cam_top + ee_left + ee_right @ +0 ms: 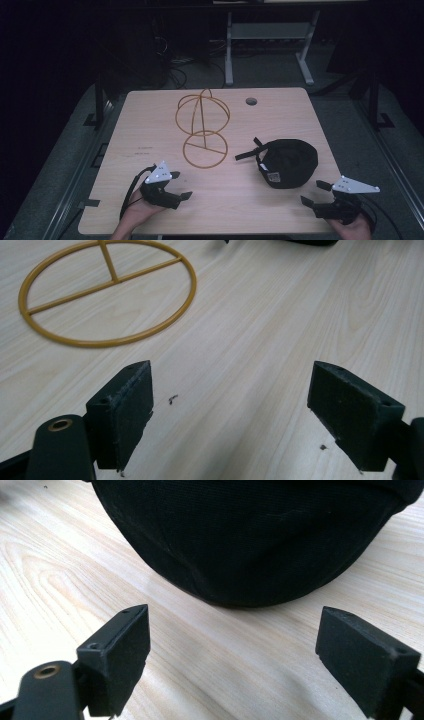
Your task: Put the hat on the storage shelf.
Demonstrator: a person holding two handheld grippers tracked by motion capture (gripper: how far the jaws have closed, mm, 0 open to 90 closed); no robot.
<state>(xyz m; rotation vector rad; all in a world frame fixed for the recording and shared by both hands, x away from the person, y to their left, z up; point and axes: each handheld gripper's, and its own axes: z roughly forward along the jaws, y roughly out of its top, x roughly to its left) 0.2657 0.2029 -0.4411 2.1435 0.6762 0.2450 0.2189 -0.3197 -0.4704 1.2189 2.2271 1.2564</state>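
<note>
**Black cap and wire stand on the worktop, both claws spread**

Black cap (290, 162) lies on the right half of the pale wooden worktop (150, 135), its strap end sticking out toward the middle. The right claw (316, 194) sits low near the front edge, just beside the cap and pointing at it; its jaws stand wide apart with nothing between them, and in the right gripper view the cap's dark cloth (250, 535) lies just ahead of the pads without touching them. The left claw (180, 186) rests near the front left, jaws likewise spread and empty. A yellow wire stand (204, 127) rises in the middle, its round base ring (107, 292) lying flat ahead of the left claw, apart from it.
</note>
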